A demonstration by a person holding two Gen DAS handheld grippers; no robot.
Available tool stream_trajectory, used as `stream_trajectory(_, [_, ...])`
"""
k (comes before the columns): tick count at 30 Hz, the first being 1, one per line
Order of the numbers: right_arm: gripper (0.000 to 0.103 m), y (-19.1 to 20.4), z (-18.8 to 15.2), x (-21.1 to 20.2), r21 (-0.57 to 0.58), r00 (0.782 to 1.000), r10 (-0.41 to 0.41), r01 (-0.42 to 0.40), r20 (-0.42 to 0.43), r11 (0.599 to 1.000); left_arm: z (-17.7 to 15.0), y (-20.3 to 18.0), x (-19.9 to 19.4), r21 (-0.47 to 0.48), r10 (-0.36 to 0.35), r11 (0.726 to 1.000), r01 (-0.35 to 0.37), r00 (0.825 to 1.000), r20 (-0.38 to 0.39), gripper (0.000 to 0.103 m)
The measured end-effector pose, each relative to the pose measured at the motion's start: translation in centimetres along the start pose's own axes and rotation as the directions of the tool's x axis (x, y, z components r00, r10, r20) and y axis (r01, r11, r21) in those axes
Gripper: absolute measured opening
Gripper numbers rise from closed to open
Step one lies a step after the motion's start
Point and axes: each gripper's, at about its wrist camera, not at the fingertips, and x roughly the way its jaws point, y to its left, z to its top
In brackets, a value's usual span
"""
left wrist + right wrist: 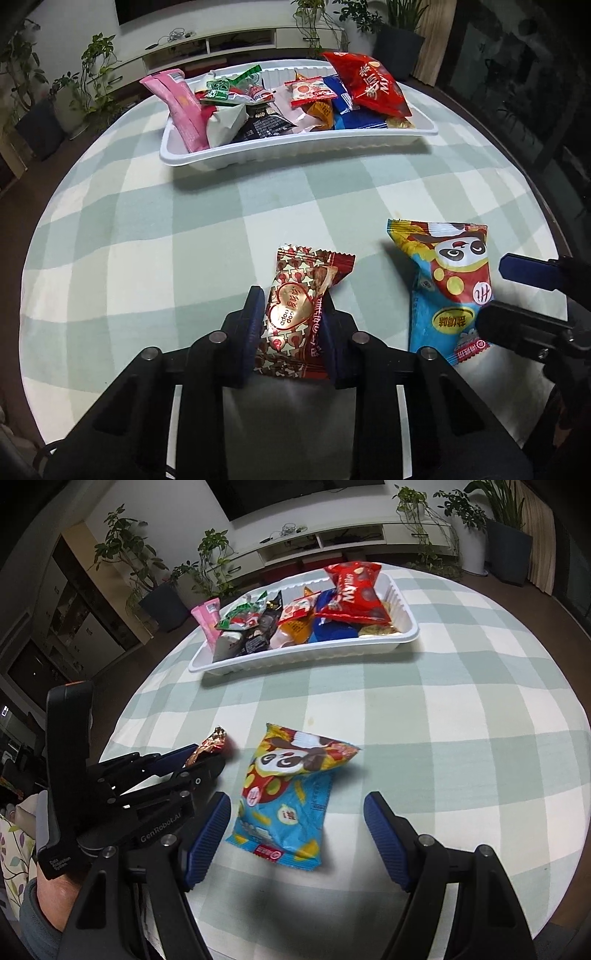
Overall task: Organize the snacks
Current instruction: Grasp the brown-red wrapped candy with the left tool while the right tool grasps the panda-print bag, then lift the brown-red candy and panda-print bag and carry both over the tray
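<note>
My left gripper (291, 317) is shut on a red and gold snack packet (299, 306) with a heart label, close over the tablecloth; it also shows in the right wrist view (201, 755) with the packet's end (210, 744) sticking out. A blue and yellow panda snack bag (288, 794) lies flat on the cloth between the open fingers of my right gripper (295, 823). The bag also shows in the left wrist view (443, 284), with my right gripper (517, 291) at its right side. A white tray (295, 151) full of assorted snacks sits at the far side.
The round table has a green and white checked cloth (184, 221). The tray (306, 657) holds a large red bag (354, 594), a pink packet (208, 622) and several others. Potted plants (140, 554) and a low white cabinet (332, 539) stand beyond the table.
</note>
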Motion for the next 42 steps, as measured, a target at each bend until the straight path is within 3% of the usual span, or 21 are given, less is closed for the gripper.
stream_trajectory(12, [0.075, 2.1, 0.5, 2.6, -0.027, 0.998, -0.043, 0.042, -0.043, 0.999, -1.7, 1.2, -1.3, -0.050, -0.042, 0.998, 0.043, 0.999, 0.028, 0.022])
stream_trajectory(21, [0.055, 2.6, 0.0, 4.1, -0.108, 0.989, -0.141, 0.136, -0.038, 0.985, -1.9, 0.8, -1.4, -0.048, -0.032, 0.998, 0.034, 0.999, 0.035, 0.022])
stream_trajectory(23, [0.048, 2.3, 0.1, 3.9, -0.103, 0.990, -0.133, 0.129, -0.036, 0.986, -2.0, 0.8, -1.4, -0.050, -0.032, 0.998, 0.033, 0.999, 0.036, 0.022])
stream_trajectory(31, [0.040, 1.4, -0.2, 3.0, -0.075, 0.995, -0.095, 0.095, 0.000, 0.993, -2.1, 0.9, -1.4, -0.050, -0.030, 0.998, 0.032, 0.999, 0.038, 0.021])
stream_trajectory(42, [0.039, -1.7, 0.1, 0.0, 0.035, 0.997, -0.031, 0.028, 0.069, 0.999, -1.9, 1.1, -2.2, -0.071, -0.058, 0.996, 0.063, 0.996, 0.063, 0.020])
